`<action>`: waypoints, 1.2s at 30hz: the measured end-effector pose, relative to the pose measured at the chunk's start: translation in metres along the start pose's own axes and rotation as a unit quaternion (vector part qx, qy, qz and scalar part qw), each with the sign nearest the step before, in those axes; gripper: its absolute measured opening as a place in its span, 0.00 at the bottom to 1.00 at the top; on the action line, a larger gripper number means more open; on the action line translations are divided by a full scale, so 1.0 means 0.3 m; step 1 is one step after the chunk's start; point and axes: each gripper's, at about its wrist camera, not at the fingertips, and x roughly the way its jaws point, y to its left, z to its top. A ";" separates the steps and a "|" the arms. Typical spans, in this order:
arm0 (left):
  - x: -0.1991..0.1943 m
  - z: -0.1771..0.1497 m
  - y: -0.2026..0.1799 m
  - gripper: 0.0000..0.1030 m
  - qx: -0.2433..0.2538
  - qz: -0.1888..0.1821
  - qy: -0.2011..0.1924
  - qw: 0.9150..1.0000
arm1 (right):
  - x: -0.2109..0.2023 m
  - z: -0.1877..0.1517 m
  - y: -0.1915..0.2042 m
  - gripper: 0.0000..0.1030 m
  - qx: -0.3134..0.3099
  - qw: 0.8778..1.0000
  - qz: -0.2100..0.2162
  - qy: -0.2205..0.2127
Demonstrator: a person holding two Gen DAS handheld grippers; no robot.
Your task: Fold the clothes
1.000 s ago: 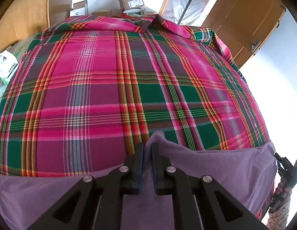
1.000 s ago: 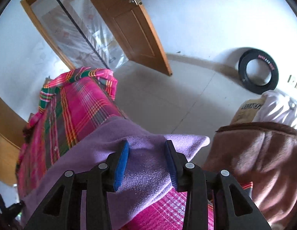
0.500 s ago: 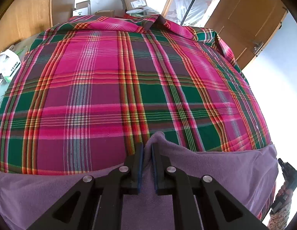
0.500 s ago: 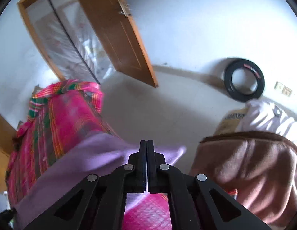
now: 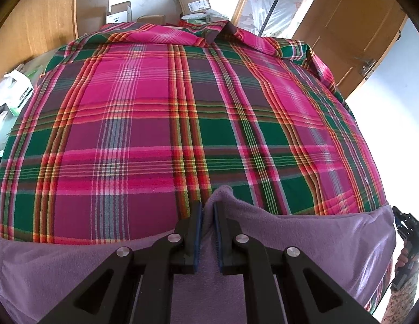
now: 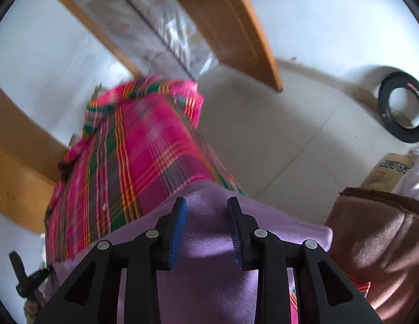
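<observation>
Closest to me, the left gripper (image 5: 208, 210) has its tongs drawn narrow on a pinched-up ridge of the purple cloth (image 5: 304, 232), which lies along the near edge of the plaid shirt (image 5: 166, 124). The right gripper (image 6: 206, 210) has its tongs spread wide, hovering over the purple cloth's corner at the shirt's right side — nothing between them is gripped.

I judge the fold only begun: one corner is taken, the other not. The next move calls for the right tongs to close on that corner, so both can carry the cloth's edge across together; lifted one-sided, it would likely drag askew.

The shirt spreads flat beyond the cloth, collar at its far end. Past the collar stand a few cardboard boxes (image 5: 194, 4), flaps closed or turned away — what they hold I cannot tell. To the shirt's right a brown blanket (image 6: 376, 248) is heaped, and a black tyre (image 6: 385, 100) leans on the far wall.
</observation>
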 end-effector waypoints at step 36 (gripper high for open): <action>-0.107 -0.059 0.044 0.19 -0.046 -0.006 -0.020 0.999 | -0.071 -0.043 0.233 0.26 -0.160 0.980 -0.090 -0.080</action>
